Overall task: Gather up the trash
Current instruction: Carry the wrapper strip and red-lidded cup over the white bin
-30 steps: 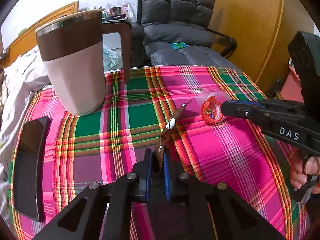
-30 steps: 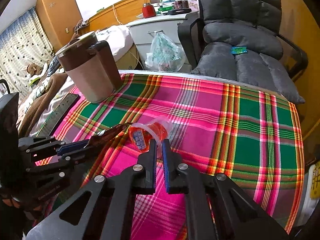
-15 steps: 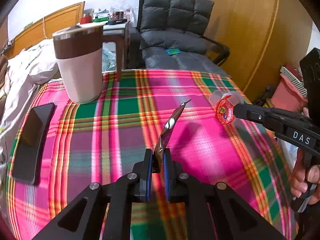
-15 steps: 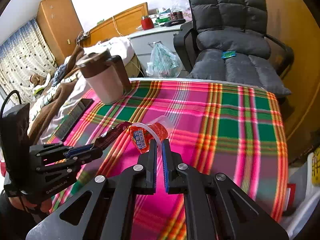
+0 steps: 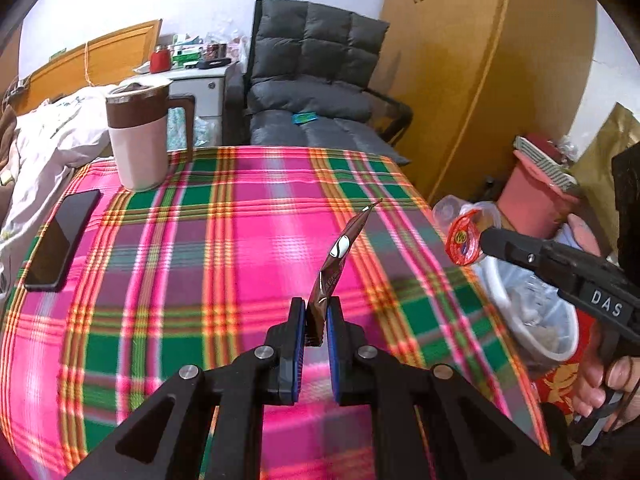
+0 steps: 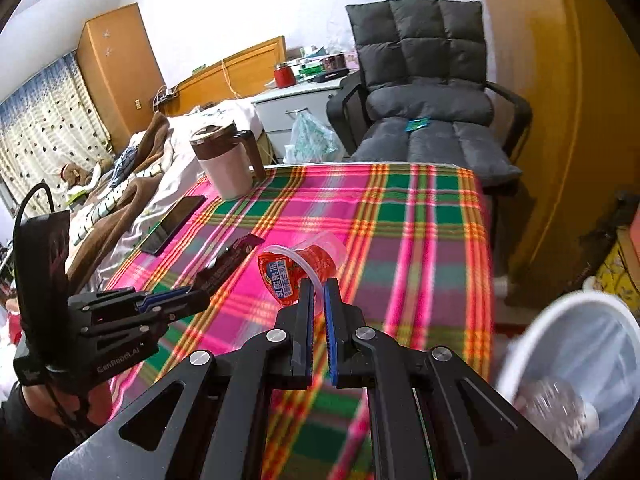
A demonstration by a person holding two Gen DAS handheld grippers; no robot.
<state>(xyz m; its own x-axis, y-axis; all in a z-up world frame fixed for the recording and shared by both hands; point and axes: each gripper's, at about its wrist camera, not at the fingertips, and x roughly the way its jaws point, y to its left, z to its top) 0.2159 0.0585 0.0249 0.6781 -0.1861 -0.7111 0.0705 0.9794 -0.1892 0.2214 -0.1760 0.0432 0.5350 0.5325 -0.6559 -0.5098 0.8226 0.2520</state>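
My left gripper [image 5: 315,312] is shut on the lower end of a long brown snack wrapper [image 5: 340,254], which sticks up above the pink and green plaid tablecloth [image 5: 200,240]. My right gripper [image 6: 318,286] is shut on the rim of a small red jelly cup [image 6: 298,266] with a peeled clear lid, held in the air. In the left wrist view that jelly cup [image 5: 464,240] hangs past the table's right edge, above a white waste bin [image 5: 532,320]. The bin [image 6: 572,364], lined with clear plastic, holds some rubbish at the lower right of the right wrist view.
A brown and white mug [image 5: 138,136] and a black phone [image 5: 62,240] rest on the table's far left. A grey padded chair [image 5: 316,96] stands behind the table, a bed [image 6: 128,184] lies to the left, and a wooden wardrobe [image 5: 480,60] and pink container [image 5: 536,200] stand right.
Both grippers have pulled back, risen and swung right with their trash still gripped. The mug and chair now look farther away, and the white bin has come into view at the right.
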